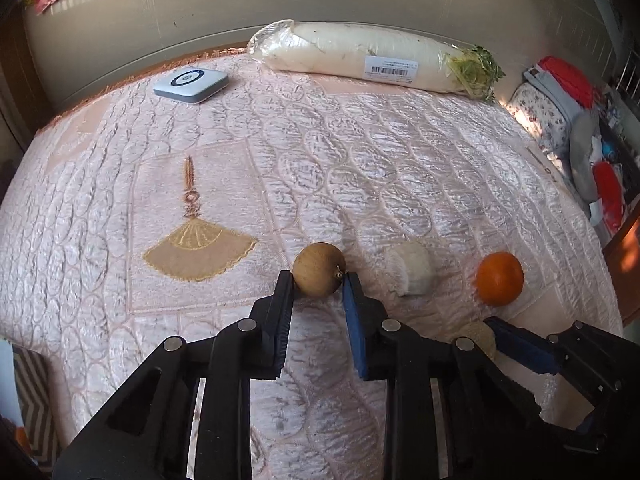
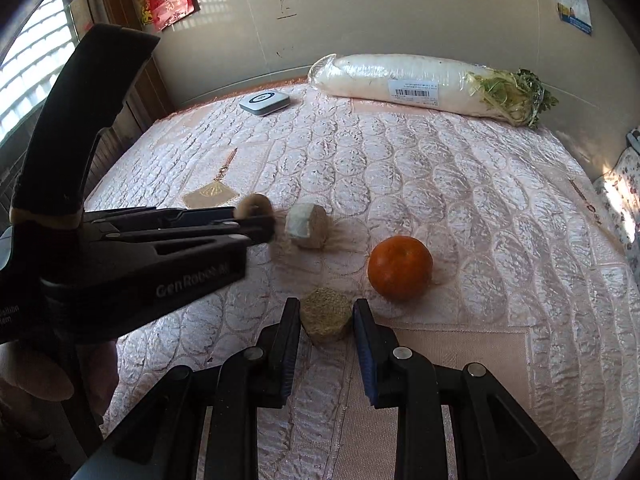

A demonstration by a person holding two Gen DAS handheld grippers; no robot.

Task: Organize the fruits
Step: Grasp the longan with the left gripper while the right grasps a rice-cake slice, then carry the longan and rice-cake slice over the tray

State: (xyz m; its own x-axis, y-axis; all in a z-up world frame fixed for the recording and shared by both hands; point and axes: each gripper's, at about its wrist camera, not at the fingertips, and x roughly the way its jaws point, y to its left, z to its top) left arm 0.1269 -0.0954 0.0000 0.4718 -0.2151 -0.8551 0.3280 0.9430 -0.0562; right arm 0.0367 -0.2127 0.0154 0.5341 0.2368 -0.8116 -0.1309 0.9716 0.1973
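Observation:
A round brown fruit (image 1: 319, 269) sits between the fingertips of my left gripper (image 1: 318, 282), which is shut on it just above the pink quilt (image 1: 360, 160). To its right lie a white-and-tan chunk (image 1: 412, 268) and an orange (image 1: 500, 278). In the right wrist view, my right gripper (image 2: 326, 312) is shut on a rough tan chunk (image 2: 326, 316) resting on the quilt (image 2: 460, 200). The orange (image 2: 400, 268) lies just beyond it to the right. The white-and-tan chunk (image 2: 308, 226) lies farther back. The left gripper (image 2: 262, 220) comes in from the left with the brown fruit (image 2: 256, 206).
A plastic-wrapped white radish (image 1: 372, 56) lies along the far wall, with a flat grey-white device (image 1: 192, 84) to its left. Clothes and bags (image 1: 568, 120) pile up past the bed's right edge. A person's hand (image 2: 36, 384) holds the left gripper.

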